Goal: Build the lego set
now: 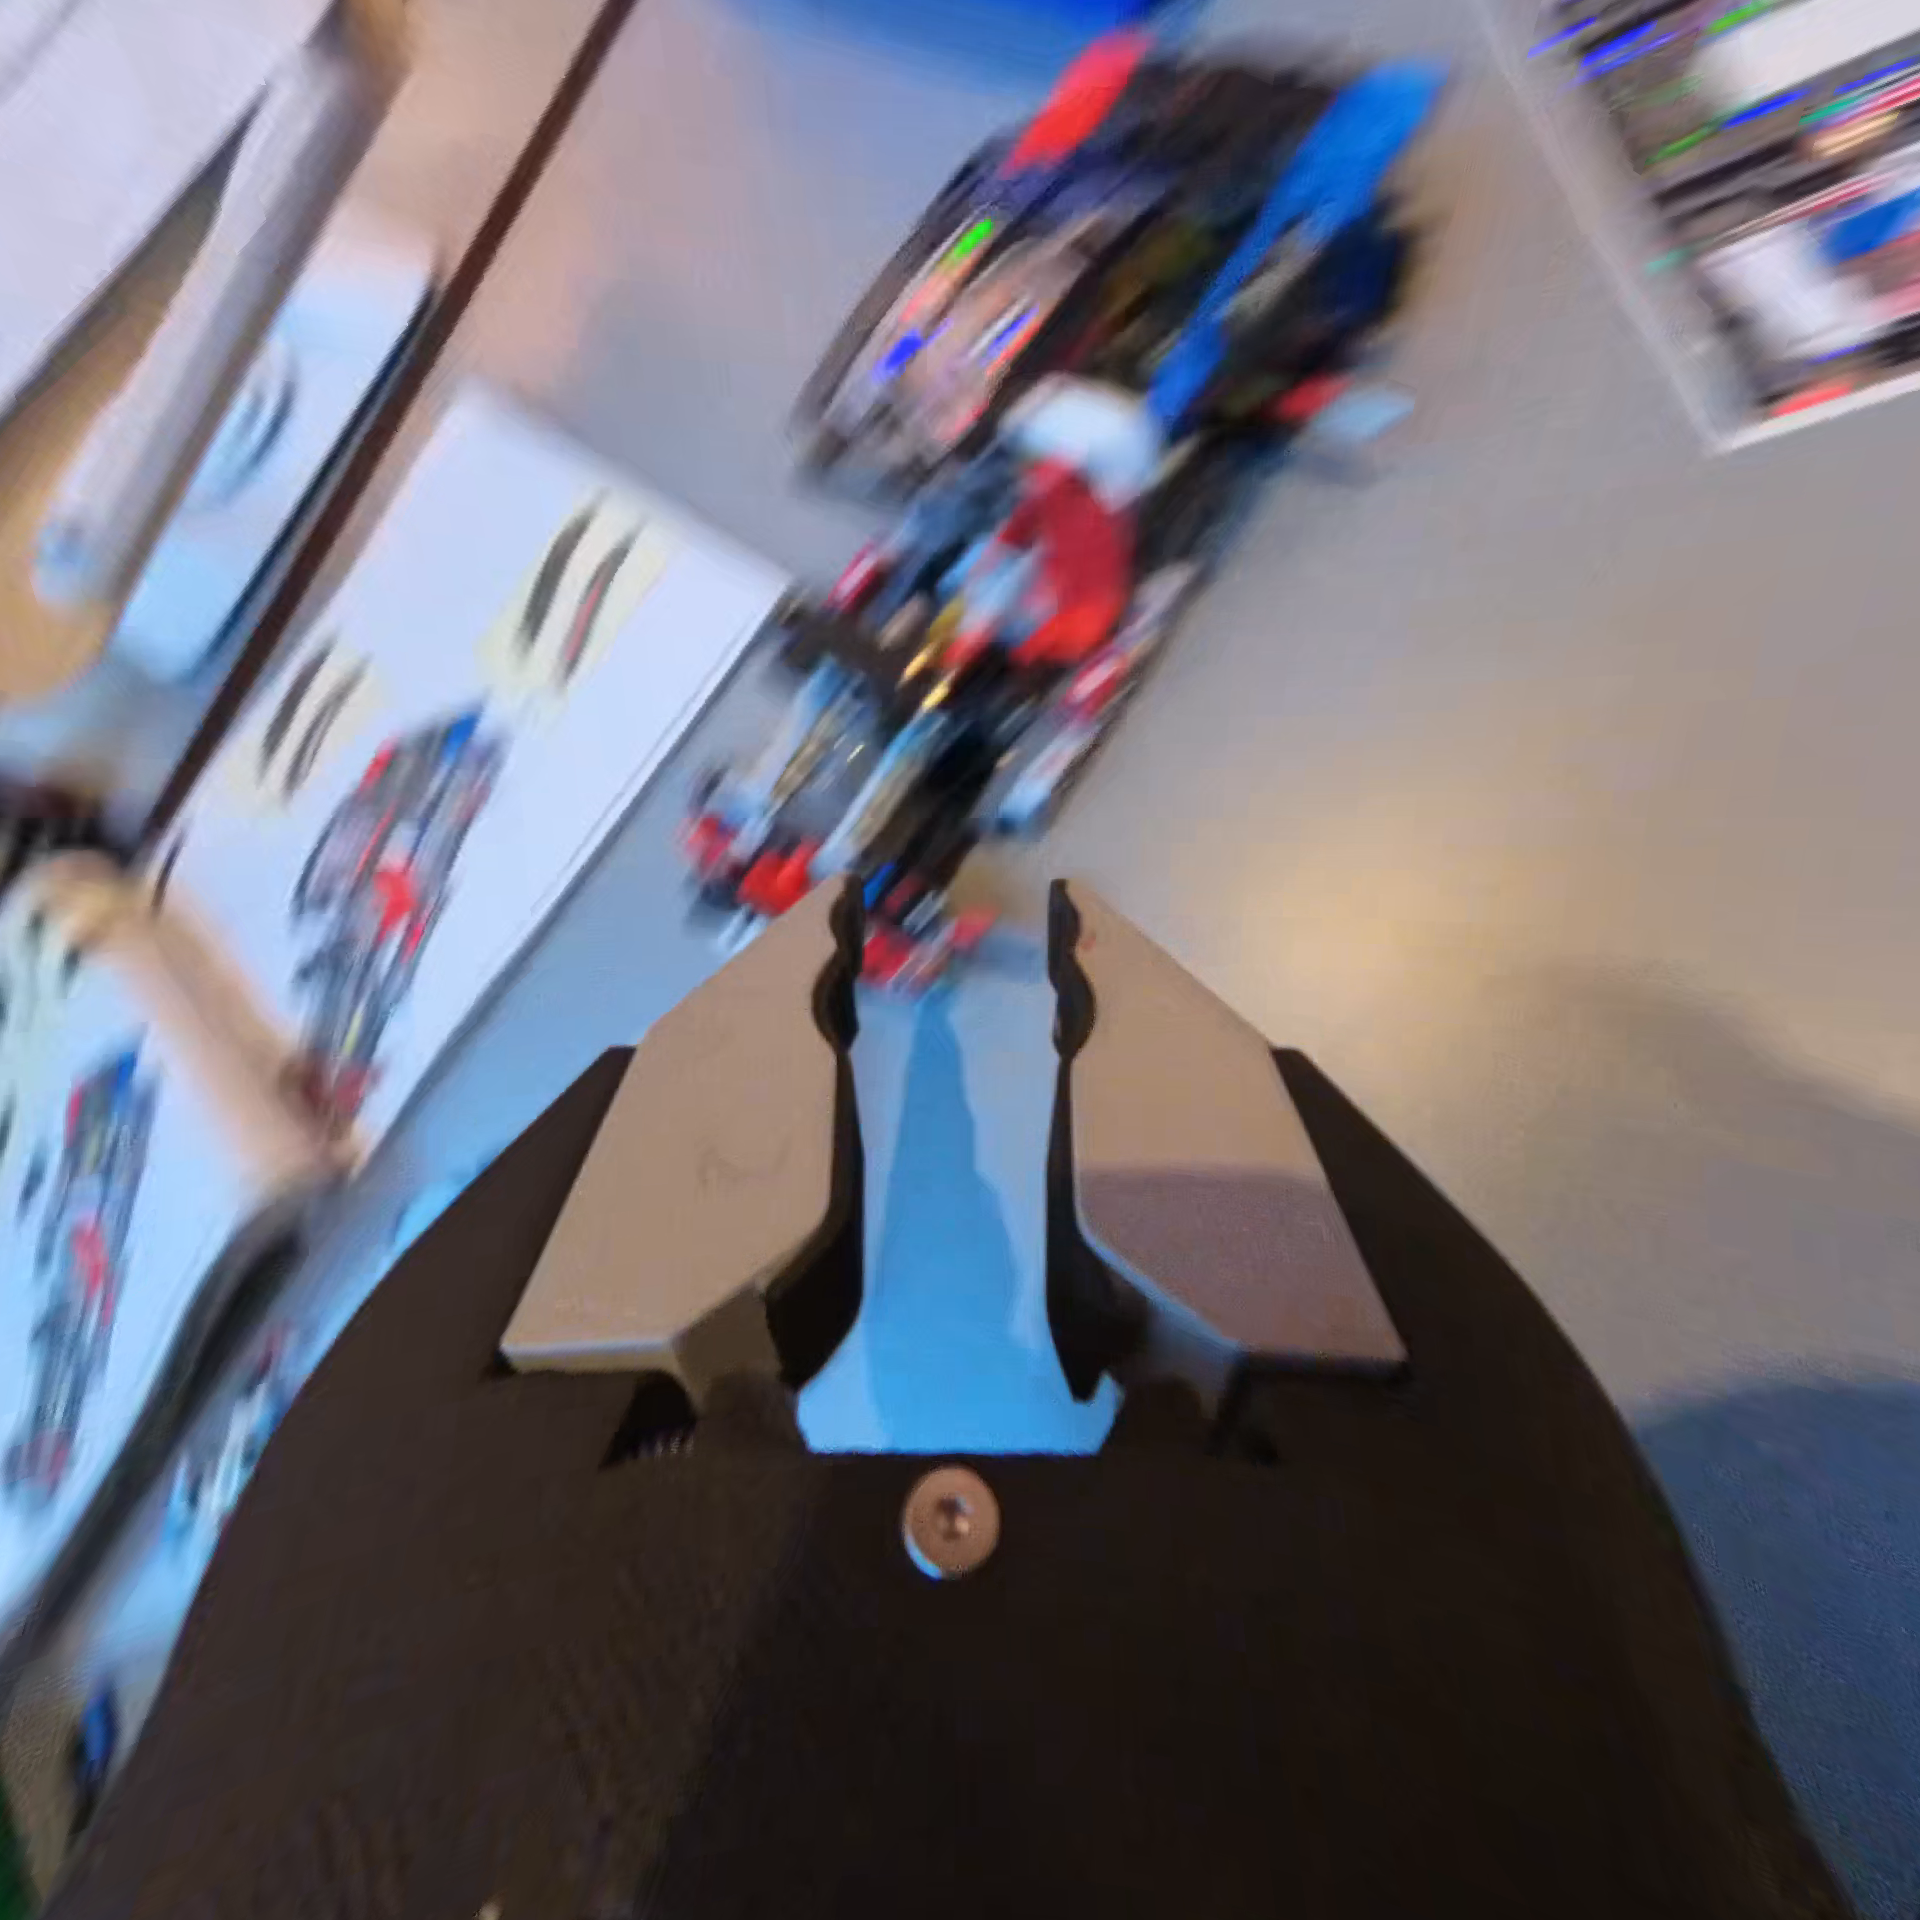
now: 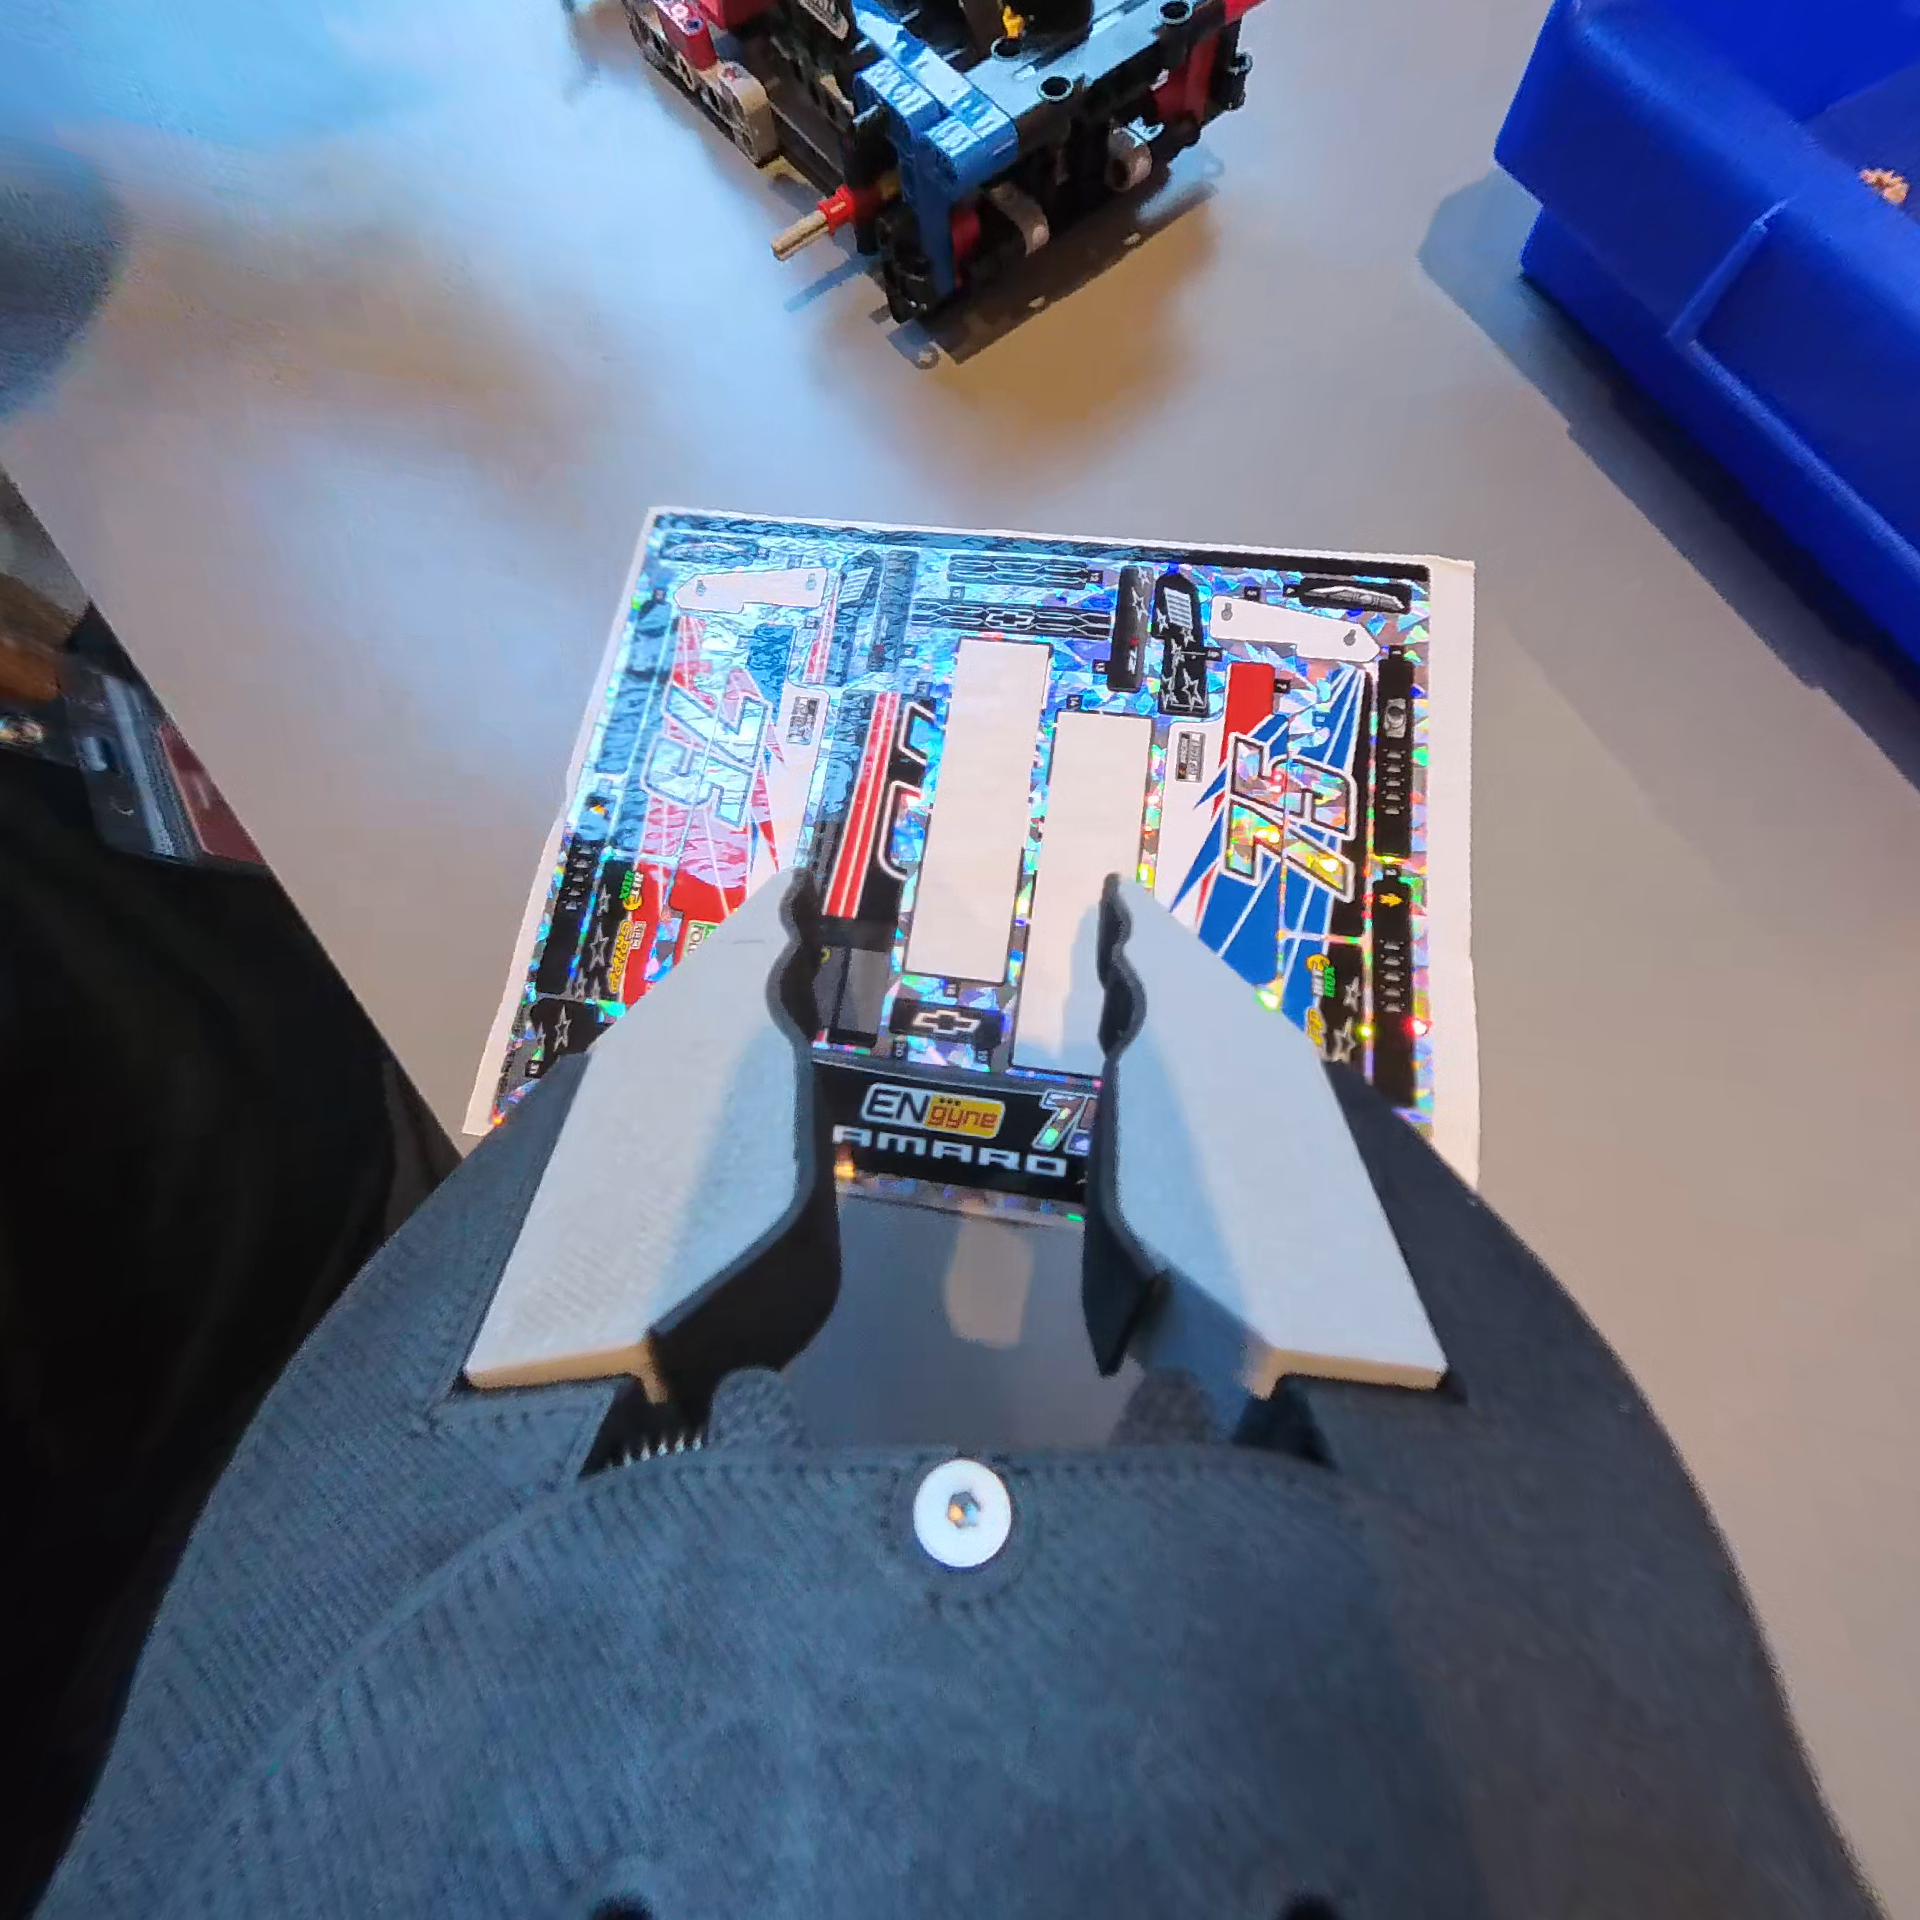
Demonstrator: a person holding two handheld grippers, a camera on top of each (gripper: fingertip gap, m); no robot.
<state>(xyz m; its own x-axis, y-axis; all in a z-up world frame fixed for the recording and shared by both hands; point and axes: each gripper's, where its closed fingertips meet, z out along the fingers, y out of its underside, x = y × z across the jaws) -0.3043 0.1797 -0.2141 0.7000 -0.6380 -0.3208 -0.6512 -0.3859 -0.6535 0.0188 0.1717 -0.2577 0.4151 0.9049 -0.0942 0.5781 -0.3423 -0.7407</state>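
Note:
The left wrist view is heavily motion-blurred. The part-built lego vehicle (image 1: 987, 665), black with red, blue and grey parts, lies on the grey table just beyond my left gripper (image 1: 954, 914), which is open and empty. In the right wrist view the same model (image 2: 956, 125) stands at the top edge. My right gripper (image 2: 951, 914) is open and empty, hovering over a shiny holographic sticker sheet (image 2: 1299, 790) lying flat on the table.
An open instruction booklet (image 1: 436, 644) lies left of the model. A blue bin (image 2: 1745, 312) stands at the right. A second sticker sheet or page (image 1: 1766, 187) lies at the far right. The table edge (image 2: 260, 862) runs along the left. My right fingertips sit around 35 cm from my left ones.

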